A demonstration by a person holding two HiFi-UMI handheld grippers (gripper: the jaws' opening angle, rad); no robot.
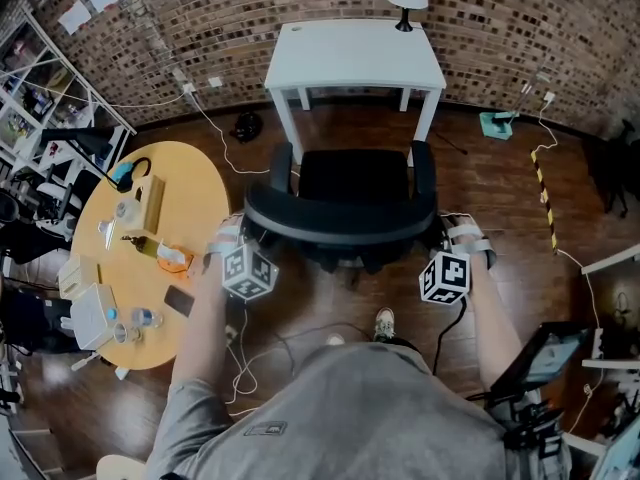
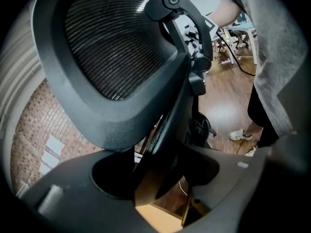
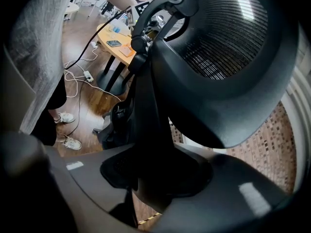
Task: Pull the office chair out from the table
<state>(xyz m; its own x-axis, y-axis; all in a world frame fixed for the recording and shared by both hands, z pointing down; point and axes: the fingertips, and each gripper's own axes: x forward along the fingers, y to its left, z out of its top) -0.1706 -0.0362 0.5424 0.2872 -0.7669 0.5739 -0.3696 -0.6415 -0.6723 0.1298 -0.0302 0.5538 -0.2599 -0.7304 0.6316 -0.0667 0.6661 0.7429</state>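
Jaws clamped, office chair (image 1: pixel 355 183) back struts between

Your head view is evenly and softly lit and sharp through the centre. The white table (image 1: pixel 355 53) is washed close to glare, and the office chair (image 1: pixel 345 203) reads as a near-featureless black mass. The wide lens bows the brick wall (image 1: pixel 220 18) into an arc, and the corners fall off darker. In your left gripper view, overhead light lays a pale sheen across the mesh back (image 2: pixel 116 47). The wood floor (image 2: pixel 228 96) behind it is bright and fairly crisp, while the nearest dark surfaces are soft and out of focus. Your right gripper view shows the same sheen on the mesh. A heavy black vignette rings both gripper views, with strong bending at the edges.
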